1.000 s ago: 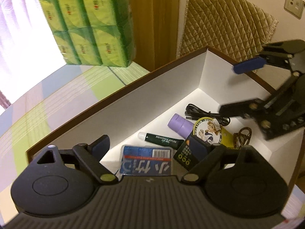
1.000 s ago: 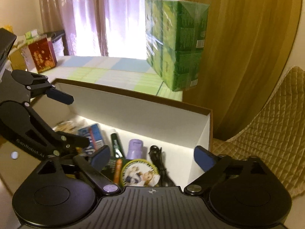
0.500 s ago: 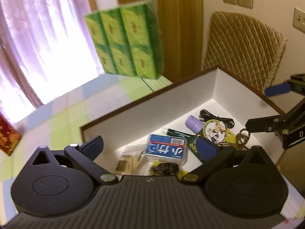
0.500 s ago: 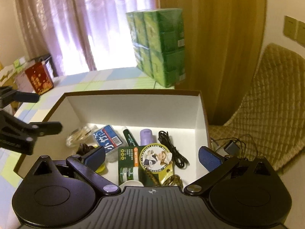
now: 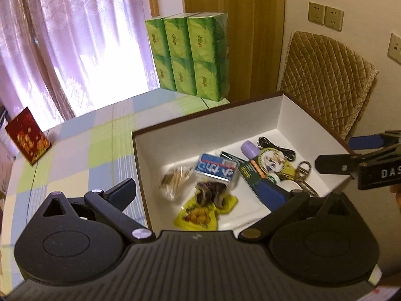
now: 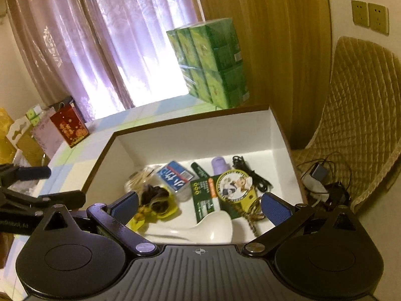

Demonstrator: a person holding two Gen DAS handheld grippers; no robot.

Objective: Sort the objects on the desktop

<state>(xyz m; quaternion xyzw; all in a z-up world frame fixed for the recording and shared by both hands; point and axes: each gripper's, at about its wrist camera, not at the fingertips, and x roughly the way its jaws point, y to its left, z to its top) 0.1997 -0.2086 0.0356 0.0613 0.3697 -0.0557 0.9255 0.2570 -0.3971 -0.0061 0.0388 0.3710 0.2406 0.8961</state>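
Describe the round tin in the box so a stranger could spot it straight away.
Look in the white box on the checked table, toward its right end. The round tin lies between the black cable and the green carton; only it has a cartoon figure on its lid.

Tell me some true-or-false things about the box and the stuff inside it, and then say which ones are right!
1. Both grippers, the left gripper and the right gripper, are open and hold nothing. True.
2. The box is white inside. True.
3. The blue tissue pack lies on the tablecloth outside the box. False: it lies inside the box, beside the bag of toothpicks.
4. The black cable lies in the box near the purple tube. True.
5. The green tissue packs are stacked inside the box. False: they stand on the table behind it.
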